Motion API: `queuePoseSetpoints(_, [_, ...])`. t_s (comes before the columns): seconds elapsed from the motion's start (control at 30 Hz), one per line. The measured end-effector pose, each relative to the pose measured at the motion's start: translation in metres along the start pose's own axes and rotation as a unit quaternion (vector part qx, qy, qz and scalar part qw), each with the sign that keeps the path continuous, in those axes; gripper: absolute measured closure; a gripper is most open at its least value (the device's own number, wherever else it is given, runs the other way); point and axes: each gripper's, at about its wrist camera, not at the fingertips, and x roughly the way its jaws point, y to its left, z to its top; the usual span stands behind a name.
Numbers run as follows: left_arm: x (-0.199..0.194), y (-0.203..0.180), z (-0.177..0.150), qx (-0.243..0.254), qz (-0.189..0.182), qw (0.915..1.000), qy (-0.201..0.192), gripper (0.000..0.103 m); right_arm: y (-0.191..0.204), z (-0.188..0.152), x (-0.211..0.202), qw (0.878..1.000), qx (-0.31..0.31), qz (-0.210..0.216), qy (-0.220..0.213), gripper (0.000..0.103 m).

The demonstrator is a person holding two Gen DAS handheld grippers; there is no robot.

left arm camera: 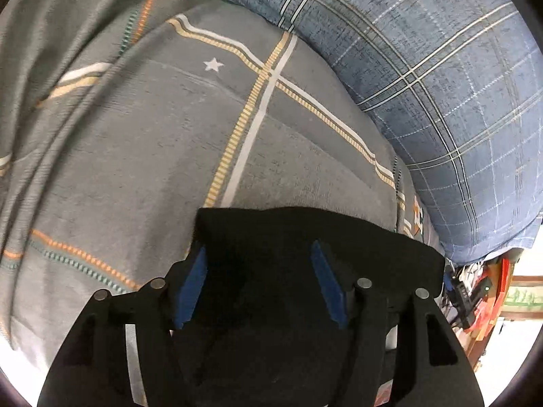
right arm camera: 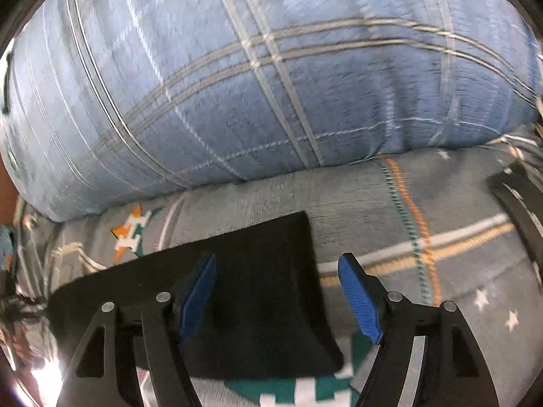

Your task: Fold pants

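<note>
We hold both tools released above the black pants (left arm camera: 298,271): left tool (left arm camera: 259,283) centred, right tool (right arm camera: 276,296) at the edge toward three o'clock, the fold resting flat on the bed (left arm camera: 152,152).

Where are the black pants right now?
The black fabric pants lie flat on the grey striped bedsheet, low in both wrist views under the open tongs, just short of the blue plaid pillow.

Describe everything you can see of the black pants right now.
The black pants are plain, soft-looking dark fabric, lying flat on the grey patterned bedsheet with a straight edge and squared corner toward the blue plaid pillow. Both open claws stand over them; whether the blue pads touch the cloth is unclear.
</note>
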Motion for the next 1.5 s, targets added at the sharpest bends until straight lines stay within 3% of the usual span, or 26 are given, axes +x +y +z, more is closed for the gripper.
queuePoseSetpoints(0.07, [0.008, -0.005, 0.001, -0.006, -0.008, 0.9999, 0.014, 0.043, 0.019, -0.001, 0.009, 0.999, -0.041, -0.014, 0.009, 0.047])
queuePoseSetpoints(0.1, [0.010, -0.010, 0.001, -0.001, -0.009, 0.9999, 0.012, 0.047, 0.030, -0.003, 0.010, 0.997, -0.064, -0.034, 0.008, 0.073])
queuePoseSetpoints(0.13, [0.009, -0.014, -0.002, 0.006, -0.011, 0.9999, 0.004, 0.076, 0.040, -0.006, 0.010, 0.994, -0.090, -0.057, 0.004, 0.092])
queuePoseSetpoints(0.17, [0.007, -0.020, -0.004, 0.022, -0.011, 0.9997, 0.000, 0.090, 0.046, -0.009, 0.006, 0.992, -0.106, -0.073, -0.003, 0.094])
queuePoseSetpoints(0.2, [0.005, -0.025, -0.006, 0.036, -0.007, 0.9993, -0.002, 0.099, 0.051, -0.010, 0.000, 0.991, -0.114, -0.076, -0.012, 0.095])
queuePoseSetpoints(0.33, [-0.021, -0.040, -0.021, 0.082, 0.020, 0.9944, -0.063, 0.101, 0.057, -0.017, -0.049, 0.989, -0.107, -0.069, -0.070, 0.096])
queuePoseSetpoints(0.47, [-0.071, -0.042, -0.053, 0.121, 0.008, 0.9836, -0.133, 0.102, 0.057, -0.037, -0.107, 0.986, -0.096, -0.049, -0.128, 0.096])
queuePoseSetpoints(0.67, [-0.112, -0.023, -0.117, 0.158, -0.014, 0.9688, -0.191, 0.102, 0.055, -0.113, -0.170, 0.976, -0.085, -0.033, -0.200, 0.096])
queuePoseSetpoints(0.77, [-0.099, -0.003, -0.142, 0.152, -0.023, 0.9719, -0.179, 0.102, 0.038, -0.168, -0.186, 0.974, -0.077, -0.046, -0.208, 0.096])
queuePoseSetpoints(0.9, [-0.065, 0.034, -0.162, 0.120, -0.012, 0.9847, -0.126, 0.102, 0.023, -0.223, -0.168, 0.982, -0.061, -0.072, -0.165, 0.095])
queuePoseSetpoints(1.0, [-0.048, 0.056, -0.167, 0.084, -0.022, 0.9922, -0.090, 0.102, 0.011, -0.246, -0.161, 0.986, -0.028, -0.090, -0.137, 0.093])
queuePoseSetpoints(1.13, [-0.077, 0.069, -0.187, 0.067, -0.078, 0.9910, -0.087, 0.101, 0.006, -0.265, -0.185, 0.986, -0.001, -0.098, -0.136, 0.092])
queuePoseSetpoints(1.17, [-0.085, 0.070, -0.192, 0.065, -0.089, 0.9898, -0.091, 0.100, 0.006, -0.267, -0.191, 0.986, 0.004, -0.099, -0.137, 0.087])
queuePoseSetpoints(1.2, [-0.095, 0.069, -0.197, 0.064, -0.100, 0.9885, -0.093, 0.098, 0.007, -0.269, -0.200, 0.986, 0.015, -0.095, -0.138, 0.077])
queuePoseSetpoints(1.23, [-0.103, 0.068, -0.202, 0.064, -0.111, 0.9871, -0.097, 0.086, 0.007, -0.269, -0.205, 0.986, 0.025, -0.086, -0.139, 0.070])
queuePoseSetpoints(1.27, [-0.110, 0.067, -0.206, 0.061, -0.127, 0.9849, -0.101, 0.076, 0.007, -0.268, -0.211, 0.986, 0.043, -0.066, -0.145, 0.053])
queuePoseSetpoints(1.3, [-0.115, 0.065, -0.209, 0.057, -0.141, 0.9829, -0.104, 0.046, 0.007, -0.268, -0.214, 0.986, 0.060, -0.047, -0.151, 0.036])
queuePoseSetpoints(1.33, [-0.118, 0.062, -0.211, 0.049, -0.150, 0.9818, -0.107, 0.025, 0.006, -0.268, -0.215, 0.985, 0.083, -0.014, -0.153, 0.026])
queuePoseSetpoints(1.4, [-0.116, 0.055, -0.212, 0.032, -0.175, 0.9783, -0.107, 0.022, 0.006, -0.263, -0.206, 0.980, 0.127, 0.065, -0.136, 0.025])
queuePoseSetpoints(1.5, [-0.103, 0.041, -0.208, 0.024, -0.195, 0.9774, -0.077, 0.022, 0.013, -0.261, -0.188, 0.976, 0.152, 0.117, -0.099, 0.025])
